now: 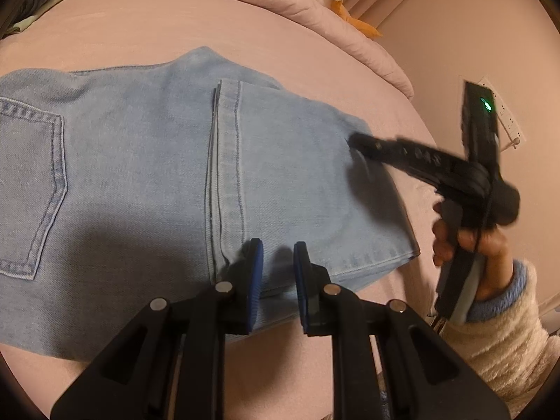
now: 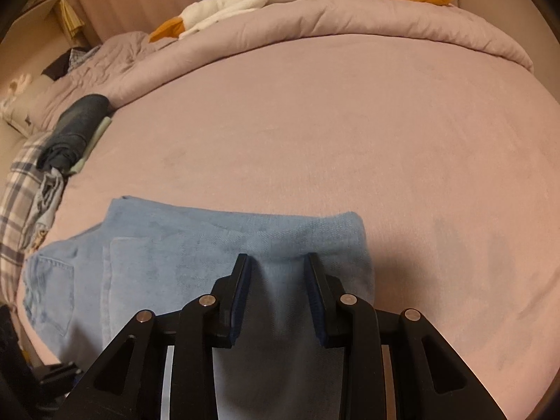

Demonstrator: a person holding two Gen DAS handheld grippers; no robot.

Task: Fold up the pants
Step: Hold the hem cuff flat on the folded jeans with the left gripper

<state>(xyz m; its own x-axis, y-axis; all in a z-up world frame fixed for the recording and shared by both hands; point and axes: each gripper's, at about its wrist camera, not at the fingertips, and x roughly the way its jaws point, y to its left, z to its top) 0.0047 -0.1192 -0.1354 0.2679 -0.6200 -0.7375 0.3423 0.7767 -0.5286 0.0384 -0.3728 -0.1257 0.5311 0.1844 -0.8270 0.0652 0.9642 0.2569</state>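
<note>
Jeans (image 1: 140, 175) lie flat on the bed (image 1: 175, 17), back pocket (image 1: 31, 182) at the left, legs already doubled over towards the right. The left tool (image 1: 276, 280) hangs over the near hem, its pads a narrow gap apart and nothing caught between them. Further right, the right tool (image 1: 353, 140) has its tips down on the denim near the fold; its jaws straddle the cloth (whether they nip a ridge, I cannot tell). It looks like the set-up for the next fold: both tools need a firm hold on the right end before carrying it across to the pocket. Clothes (image 2: 77, 122) are piled at the far left and a duvet (image 2: 350, 17) sits behind, neither blocking anything.
</note>
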